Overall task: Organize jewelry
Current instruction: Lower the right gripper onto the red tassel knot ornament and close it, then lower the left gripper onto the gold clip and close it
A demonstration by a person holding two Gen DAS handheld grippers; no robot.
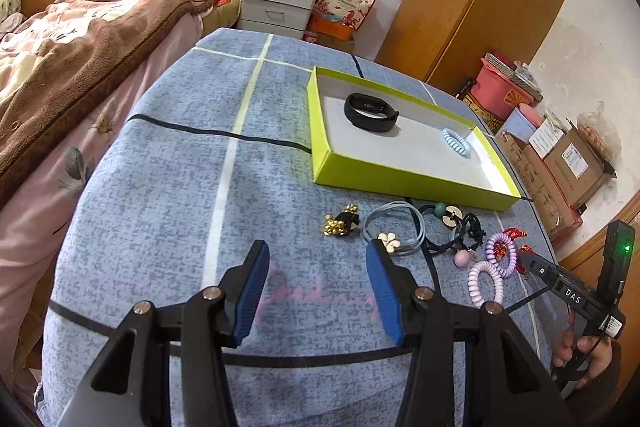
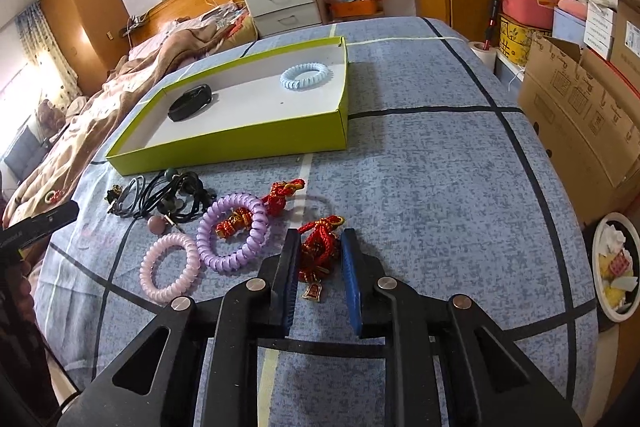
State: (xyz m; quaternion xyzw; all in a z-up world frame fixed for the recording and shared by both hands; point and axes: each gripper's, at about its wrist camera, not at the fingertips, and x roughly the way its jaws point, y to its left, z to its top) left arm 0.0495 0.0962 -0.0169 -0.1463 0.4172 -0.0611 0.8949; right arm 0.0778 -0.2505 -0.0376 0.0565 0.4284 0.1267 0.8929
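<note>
A lime-green box (image 1: 408, 183) (image 2: 240, 147) sits on the blue bedspread and holds a black wristband (image 1: 370, 111) (image 2: 191, 103) and a light-blue coil hair tie (image 1: 457, 142) (image 2: 306, 75). In front of it lie loose pieces: a gold-and-black clip (image 1: 341, 221), a grey cord with a flower charm (image 1: 394, 233), black hair ties (image 2: 176, 193), a purple coil tie (image 2: 234, 233) and a pink coil tie (image 2: 170, 267). My left gripper (image 1: 316, 253) is open and empty above the bedspread. My right gripper (image 2: 320, 241) straddles a red knotted cord ornament (image 2: 318, 251), jaws narrowed around it.
A second red knotted ornament (image 2: 282, 195) lies beside the purple tie. Cardboard boxes (image 2: 580, 107) stand right of the bed. A bed with a brown blanket (image 1: 80, 39) is on the left. A white drawer unit (image 1: 278, 3) stands behind.
</note>
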